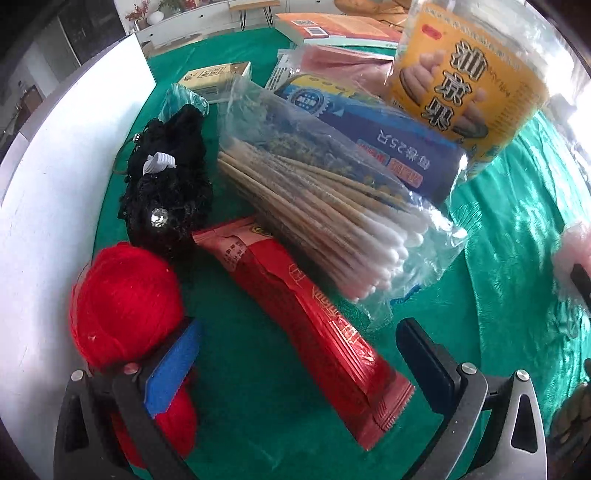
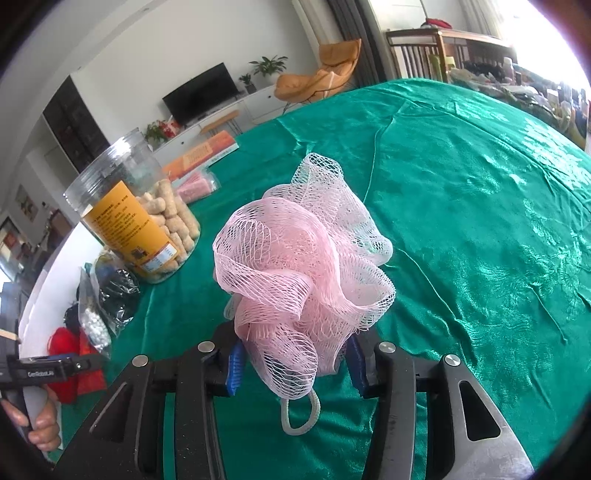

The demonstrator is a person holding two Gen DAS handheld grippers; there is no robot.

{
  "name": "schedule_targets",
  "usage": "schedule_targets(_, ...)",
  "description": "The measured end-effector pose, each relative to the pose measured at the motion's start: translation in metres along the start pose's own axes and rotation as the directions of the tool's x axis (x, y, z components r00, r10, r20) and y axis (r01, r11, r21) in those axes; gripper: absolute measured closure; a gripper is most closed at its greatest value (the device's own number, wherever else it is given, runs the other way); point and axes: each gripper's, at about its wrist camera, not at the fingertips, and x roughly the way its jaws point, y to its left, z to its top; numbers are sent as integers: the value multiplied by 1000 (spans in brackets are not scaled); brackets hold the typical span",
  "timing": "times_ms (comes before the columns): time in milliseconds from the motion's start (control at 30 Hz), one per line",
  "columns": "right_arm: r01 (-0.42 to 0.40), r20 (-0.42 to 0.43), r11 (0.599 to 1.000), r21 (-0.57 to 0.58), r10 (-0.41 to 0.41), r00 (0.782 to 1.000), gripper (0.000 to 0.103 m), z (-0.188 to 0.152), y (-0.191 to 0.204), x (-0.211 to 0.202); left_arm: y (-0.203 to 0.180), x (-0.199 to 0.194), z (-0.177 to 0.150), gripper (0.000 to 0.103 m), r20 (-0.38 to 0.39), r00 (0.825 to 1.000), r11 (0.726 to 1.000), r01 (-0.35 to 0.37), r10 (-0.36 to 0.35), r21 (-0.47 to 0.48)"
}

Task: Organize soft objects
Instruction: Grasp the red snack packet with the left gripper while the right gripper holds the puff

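My right gripper point(image 2: 295, 365) is shut on a pink mesh bath pouf point(image 2: 306, 266) and holds it above the green tablecloth point(image 2: 480, 221); its white cord loop point(image 2: 299, 413) hangs below. My left gripper point(image 1: 295, 354) is open over a red foil packet point(image 1: 314, 325). Its left finger point(image 1: 173, 369) touches a red yarn ball point(image 1: 125, 306). A black fuzzy toy point(image 1: 170, 188) lies behind the yarn. The pouf's edge shows at the right of the left wrist view point(image 1: 572, 251).
A bag of cotton swabs point(image 1: 332, 214), a blue pack point(image 1: 388, 133), a snack jar point(image 1: 465, 74) and books point(image 1: 332, 26) crowd the left part of the table. A white board point(image 1: 55, 184) borders the left edge. The jar also shows in the right wrist view point(image 2: 144, 210).
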Motion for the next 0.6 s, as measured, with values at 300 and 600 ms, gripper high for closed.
schedule_targets(300, 54, -25, 998, 37, -53, 998, 33, -2, -7, -1, 3, 1, -6, 1, -47, 998, 994, 53, -48, 94)
schedule_targets(600, 48, -99, 990, 130, -35, 994, 30, 1, -19, -14, 47, -44, -10, 79, 108, 976, 982, 188, -190, 32)
